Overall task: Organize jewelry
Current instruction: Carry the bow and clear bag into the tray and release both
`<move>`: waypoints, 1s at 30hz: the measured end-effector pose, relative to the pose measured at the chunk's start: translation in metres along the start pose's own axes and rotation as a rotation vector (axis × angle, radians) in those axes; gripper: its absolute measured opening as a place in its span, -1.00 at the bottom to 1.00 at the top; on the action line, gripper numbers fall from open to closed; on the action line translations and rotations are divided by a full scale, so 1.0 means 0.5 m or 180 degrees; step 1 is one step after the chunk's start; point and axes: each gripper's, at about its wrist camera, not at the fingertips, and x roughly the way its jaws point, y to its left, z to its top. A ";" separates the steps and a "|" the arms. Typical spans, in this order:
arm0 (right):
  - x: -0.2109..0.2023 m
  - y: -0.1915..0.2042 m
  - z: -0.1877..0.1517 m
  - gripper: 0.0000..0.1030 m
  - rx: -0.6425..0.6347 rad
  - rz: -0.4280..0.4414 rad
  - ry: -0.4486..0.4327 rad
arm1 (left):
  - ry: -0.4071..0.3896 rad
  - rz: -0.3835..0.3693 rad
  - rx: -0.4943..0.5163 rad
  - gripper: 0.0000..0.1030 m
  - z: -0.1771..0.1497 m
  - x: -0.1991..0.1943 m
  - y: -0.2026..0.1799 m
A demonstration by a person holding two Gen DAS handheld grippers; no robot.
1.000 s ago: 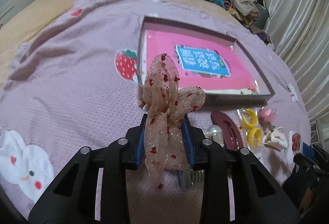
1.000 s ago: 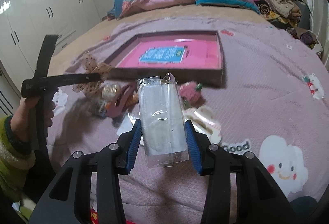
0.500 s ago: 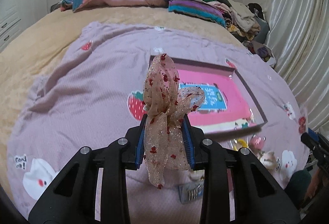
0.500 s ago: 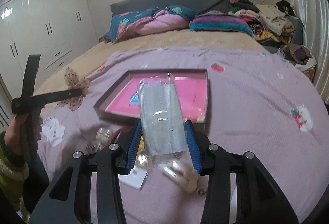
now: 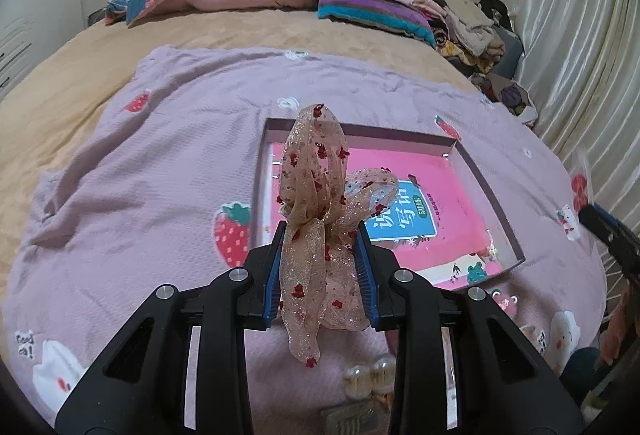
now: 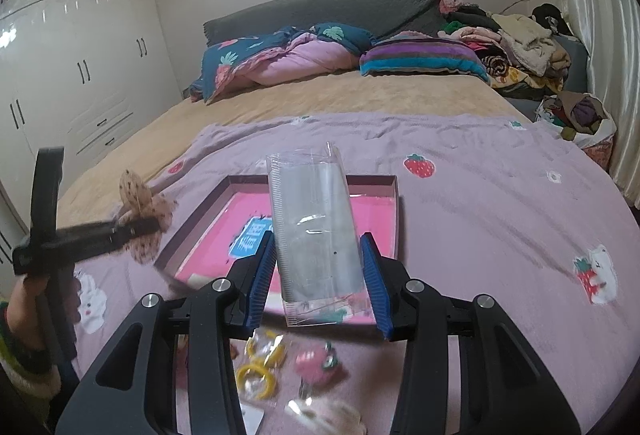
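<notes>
My left gripper (image 5: 320,231) is shut on a sheer beige bow (image 5: 316,171) with red spots, held upright above the purple blanket. Behind it lies a shallow box (image 5: 400,133) with a pink floor and a blue label. My right gripper (image 6: 318,247) is shut on a clear plastic bag (image 6: 312,219), held over the near edge of the same box (image 6: 394,211). The right wrist view also shows the left gripper (image 6: 148,225) at the left, with the bow (image 6: 140,199) in it and a hand on its handle.
Loose pieces lie on the blanket in front of the box: yellow hoops (image 6: 256,375), a pink strawberry clip (image 6: 316,361), a pearl clip (image 5: 370,375). Folded quilts (image 6: 288,55) and a clothes pile (image 6: 516,47) line the headboard. A wardrobe (image 6: 80,75) stands left, curtains (image 5: 580,55) right.
Both grippers have risen and drawn back from the bed, each keeping its hold. The box and the loose pieces now sit lower and smaller in both views.
</notes>
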 end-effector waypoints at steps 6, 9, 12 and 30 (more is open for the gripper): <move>0.057 -0.011 0.010 -0.20 0.0019 0.0009 0.0052 | 0.0150 0.0029 0.0028 -0.52 -0.001 0.063 -0.021; 0.084 -0.016 0.004 -0.20 0.0034 0.0003 0.0097 | 0.0227 0.0050 0.0006 -0.51 -0.004 0.092 -0.028; 0.115 -0.021 -0.006 -0.20 0.0001 -0.0008 0.0205 | 0.0272 0.0070 0.0014 -0.49 -0.010 0.110 -0.037; 0.218 -0.046 -0.062 -0.04 0.0095 0.0023 0.0671 | 0.0242 0.0259 -0.0017 0.24 -0.025 0.086 -0.047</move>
